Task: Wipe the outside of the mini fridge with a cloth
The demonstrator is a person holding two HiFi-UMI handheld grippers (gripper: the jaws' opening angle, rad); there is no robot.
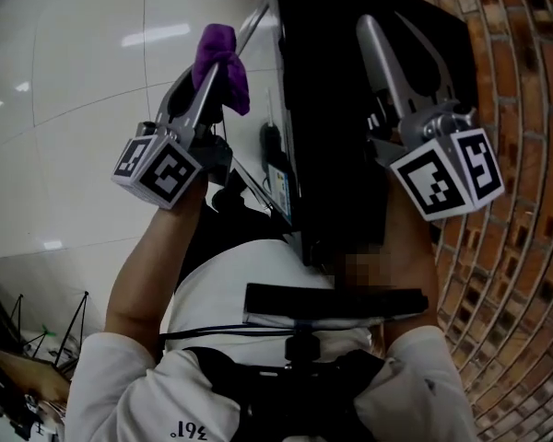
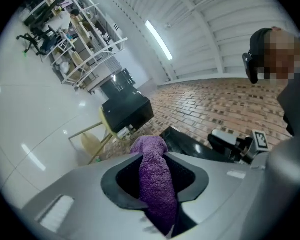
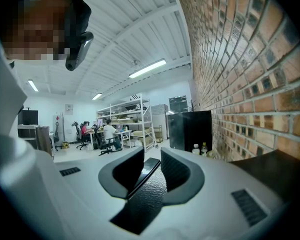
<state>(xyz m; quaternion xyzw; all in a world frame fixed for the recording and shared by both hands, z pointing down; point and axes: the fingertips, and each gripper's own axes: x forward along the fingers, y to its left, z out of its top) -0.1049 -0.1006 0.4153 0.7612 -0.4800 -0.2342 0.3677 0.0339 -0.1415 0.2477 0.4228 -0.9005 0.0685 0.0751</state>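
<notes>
Cloth (image 1: 223,55), purple: clamped between jaws of left gripper (image 1: 214,74), near black fridge (image 1: 336,109). Right gripper (image 3: 152,170): jaws apart, empty, over fridge top.

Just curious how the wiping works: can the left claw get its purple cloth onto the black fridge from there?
Probably yes: the left claw grips the purple cloth close beside the mini fridge, and nothing seems to stand between them.

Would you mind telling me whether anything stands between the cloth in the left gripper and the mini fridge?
Nothing visible does. The purple cloth, clamped in the left gripper, hangs just left of the black mini fridge, with only open air between them.
</notes>
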